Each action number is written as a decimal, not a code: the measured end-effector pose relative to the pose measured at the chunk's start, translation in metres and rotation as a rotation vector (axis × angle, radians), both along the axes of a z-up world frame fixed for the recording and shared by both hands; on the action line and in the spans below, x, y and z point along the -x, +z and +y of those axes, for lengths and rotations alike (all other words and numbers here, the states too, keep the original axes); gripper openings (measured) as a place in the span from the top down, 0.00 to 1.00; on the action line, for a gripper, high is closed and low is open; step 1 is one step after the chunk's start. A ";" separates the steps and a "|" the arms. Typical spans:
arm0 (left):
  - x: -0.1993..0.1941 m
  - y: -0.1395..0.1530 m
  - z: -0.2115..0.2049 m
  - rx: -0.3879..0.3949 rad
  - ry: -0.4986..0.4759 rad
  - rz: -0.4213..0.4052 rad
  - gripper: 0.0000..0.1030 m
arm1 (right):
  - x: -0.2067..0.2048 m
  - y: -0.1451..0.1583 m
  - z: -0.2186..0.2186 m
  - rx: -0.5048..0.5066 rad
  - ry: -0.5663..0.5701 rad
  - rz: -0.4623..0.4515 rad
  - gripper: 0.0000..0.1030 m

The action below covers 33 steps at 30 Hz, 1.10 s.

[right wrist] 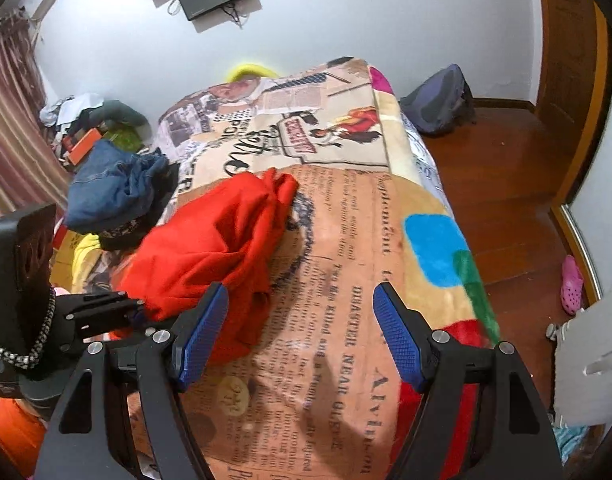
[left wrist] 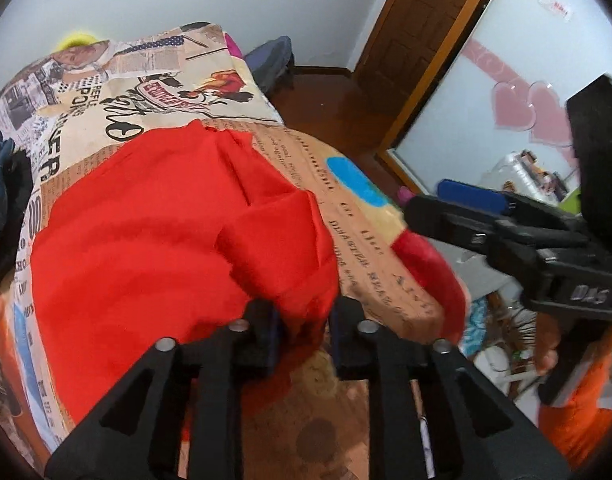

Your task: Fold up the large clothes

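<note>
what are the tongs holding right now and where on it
Left tongs straddle the near edge of the red garment; whether they grip it cannot be told. Right tongs hold nothing.

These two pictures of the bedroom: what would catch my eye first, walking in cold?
The bright red garment, rumpled in a heap on the bed, stands out first. Under it lies a busy blanket printed like old newspaper pages, with a blue patch near its right edge. A pile of blue denim clothes sits on the bed's left side, behind the red one.

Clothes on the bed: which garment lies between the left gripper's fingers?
The red garment, bunched on the printed blanket; the blue denim one lies farther off.
</note>
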<state>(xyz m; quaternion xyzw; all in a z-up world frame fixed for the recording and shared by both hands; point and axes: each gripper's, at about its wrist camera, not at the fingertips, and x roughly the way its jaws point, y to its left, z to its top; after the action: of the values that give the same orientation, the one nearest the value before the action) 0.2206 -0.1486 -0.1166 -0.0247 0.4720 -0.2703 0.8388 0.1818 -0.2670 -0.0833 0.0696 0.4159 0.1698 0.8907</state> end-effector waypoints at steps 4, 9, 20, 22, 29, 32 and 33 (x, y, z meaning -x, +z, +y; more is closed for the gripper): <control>0.013 0.032 0.022 0.027 0.034 -0.078 0.58 | -0.001 0.014 0.019 -0.013 0.044 -0.039 0.30; 0.019 0.051 0.063 -0.055 0.154 -0.237 0.40 | -0.005 0.016 0.048 -0.023 0.104 -0.053 0.30; 0.001 -0.029 0.127 -0.191 0.267 -0.060 0.39 | -0.020 -0.031 0.091 0.172 0.111 0.010 0.30; 0.007 -0.044 0.127 -0.197 0.252 -0.050 0.38 | -0.018 -0.041 0.087 0.241 0.096 0.015 0.30; 0.030 -0.064 0.124 -0.224 0.249 -0.081 0.28 | -0.007 -0.070 0.053 0.223 0.084 0.088 0.30; 0.037 -0.069 0.128 -0.203 0.254 -0.067 0.26 | -0.002 -0.074 0.042 0.157 0.052 0.111 0.30; 0.040 -0.070 0.129 -0.196 0.253 -0.063 0.25 | 0.000 -0.073 0.038 0.143 0.042 0.111 0.30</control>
<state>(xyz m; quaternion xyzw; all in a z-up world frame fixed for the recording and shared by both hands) 0.1808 -0.0196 -0.1862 0.0066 0.4625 -0.1159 0.8790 0.1816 -0.2288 -0.1566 0.0063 0.4772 0.1542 0.8652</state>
